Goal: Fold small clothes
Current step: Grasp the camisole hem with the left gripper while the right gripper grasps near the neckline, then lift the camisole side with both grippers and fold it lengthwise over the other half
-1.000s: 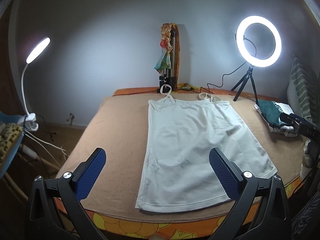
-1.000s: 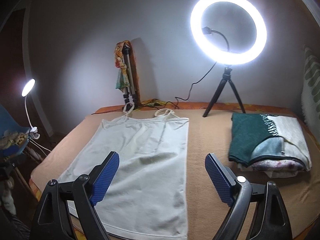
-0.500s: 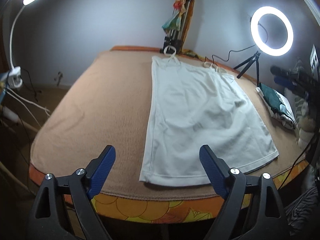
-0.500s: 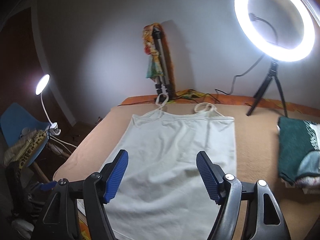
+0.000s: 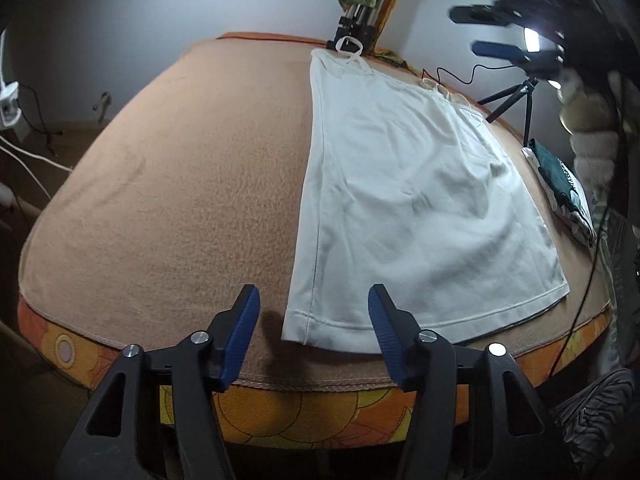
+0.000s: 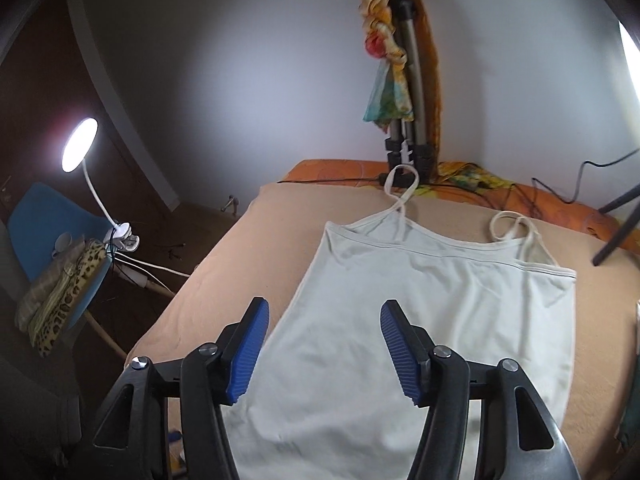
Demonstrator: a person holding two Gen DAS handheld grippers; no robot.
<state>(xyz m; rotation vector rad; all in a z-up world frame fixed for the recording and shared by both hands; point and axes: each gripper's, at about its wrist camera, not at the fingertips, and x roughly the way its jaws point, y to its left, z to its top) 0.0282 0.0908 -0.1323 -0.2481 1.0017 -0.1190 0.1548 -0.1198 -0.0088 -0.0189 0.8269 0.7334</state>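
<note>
The white camisole (image 5: 404,184) is lying flat for folding; left gripper (image 5: 314,320) is being poised at its hem corner, right gripper (image 6: 322,344) over its side, jaws wide and empty.

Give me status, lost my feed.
Left gripper open at hem corner. Right gripper open above the white camisole, flat, unfolded. Folded clothes pile beside it, apart.

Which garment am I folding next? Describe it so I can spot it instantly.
Find the tan blanket covering the table. Spread flat on it lies a white camisole, thin straps toward the wall. Unlike the folded green-and-white pile beside it, it is unfolded.
</note>
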